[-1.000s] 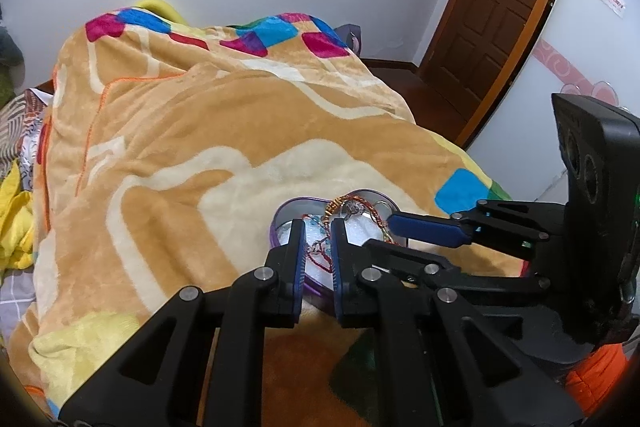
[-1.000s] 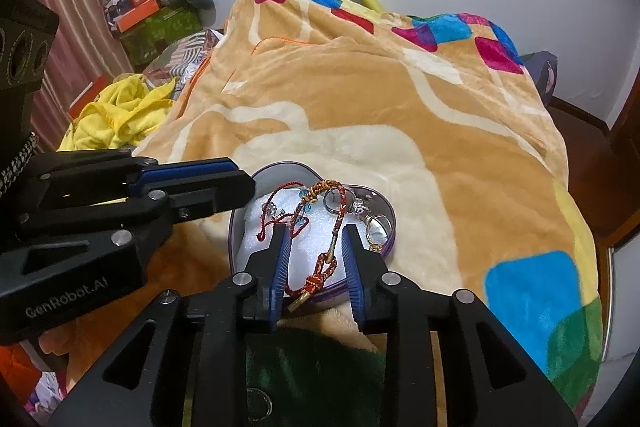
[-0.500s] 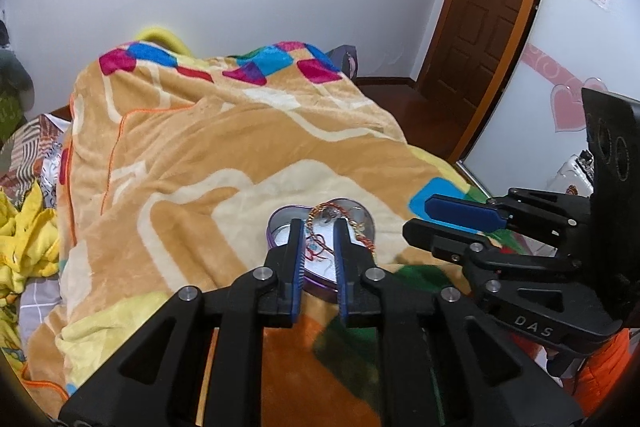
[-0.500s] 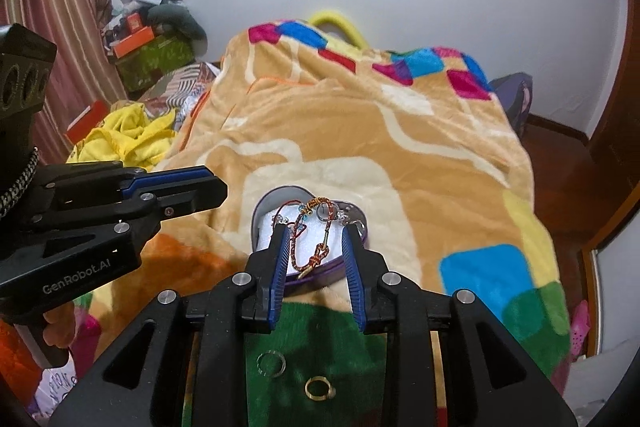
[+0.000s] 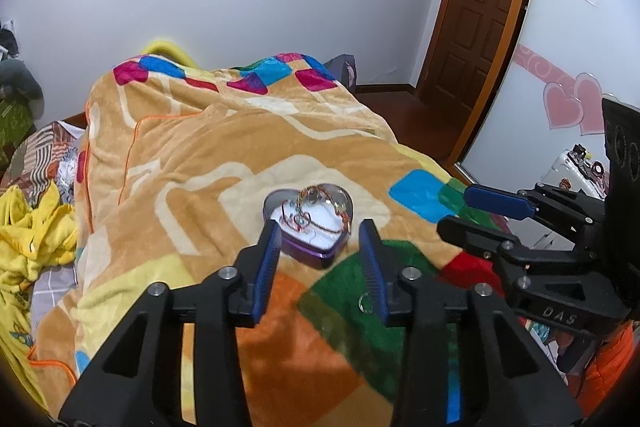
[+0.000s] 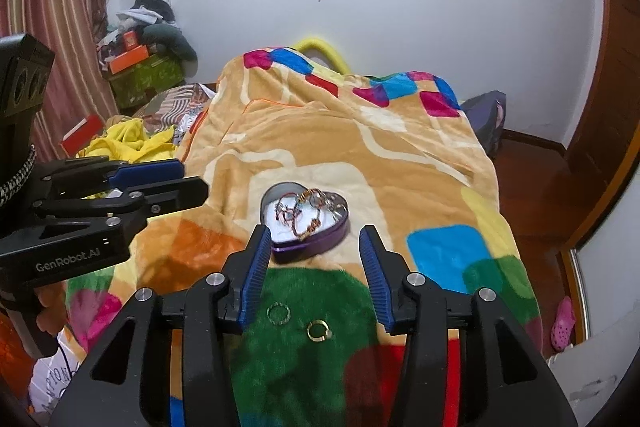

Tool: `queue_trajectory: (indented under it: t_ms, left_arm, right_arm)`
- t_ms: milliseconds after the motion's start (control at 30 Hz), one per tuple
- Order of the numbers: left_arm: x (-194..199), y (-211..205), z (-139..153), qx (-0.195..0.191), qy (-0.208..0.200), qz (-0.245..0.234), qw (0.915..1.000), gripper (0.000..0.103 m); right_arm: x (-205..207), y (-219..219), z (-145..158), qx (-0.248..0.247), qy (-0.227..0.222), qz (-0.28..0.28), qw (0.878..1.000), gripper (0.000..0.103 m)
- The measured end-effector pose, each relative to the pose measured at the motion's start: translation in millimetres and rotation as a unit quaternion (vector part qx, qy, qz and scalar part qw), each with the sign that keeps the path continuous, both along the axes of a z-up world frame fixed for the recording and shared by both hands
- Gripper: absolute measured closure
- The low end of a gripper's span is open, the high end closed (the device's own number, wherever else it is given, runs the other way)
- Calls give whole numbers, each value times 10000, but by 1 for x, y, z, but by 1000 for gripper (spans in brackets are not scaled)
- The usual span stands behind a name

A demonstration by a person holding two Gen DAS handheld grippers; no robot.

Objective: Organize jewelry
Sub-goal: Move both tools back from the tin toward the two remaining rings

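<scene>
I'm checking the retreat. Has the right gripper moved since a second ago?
Yes. The right gripper pulled back from the heart tin and opened; two rings now show.

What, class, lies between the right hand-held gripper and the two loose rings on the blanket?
Nothing visible: the open right hand-held gripper hangs above the thin silver ring and gold ring on the green blanket patch; the heart-shaped purple tin sits beyond them.

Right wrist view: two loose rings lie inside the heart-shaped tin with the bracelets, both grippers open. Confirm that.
Not quite. The right wrist view shows the two rings lying on the blanket, outside and in front of the heart-shaped tin; only the bracelets are inside. Left gripper and right gripper are open.
</scene>
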State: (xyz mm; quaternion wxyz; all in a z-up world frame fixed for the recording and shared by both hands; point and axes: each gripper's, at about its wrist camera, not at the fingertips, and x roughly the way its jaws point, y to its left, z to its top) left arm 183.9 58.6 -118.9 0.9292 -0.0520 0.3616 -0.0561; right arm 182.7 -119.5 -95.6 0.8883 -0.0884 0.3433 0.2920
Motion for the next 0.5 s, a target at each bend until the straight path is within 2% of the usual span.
queue_trajectory:
  t_ms: [100, 500]
  left_arm:
    - [-6, -1, -8, 35, 101, 16, 9999, 61]
    - [-10, -10, -56, -39, 723, -90, 9973, 61]
  right_arm:
    - [0, -6, -7, -13, 95, -100, 9999, 61]
    - [-4, -15, -65, -312, 831, -240, 9958, 61]
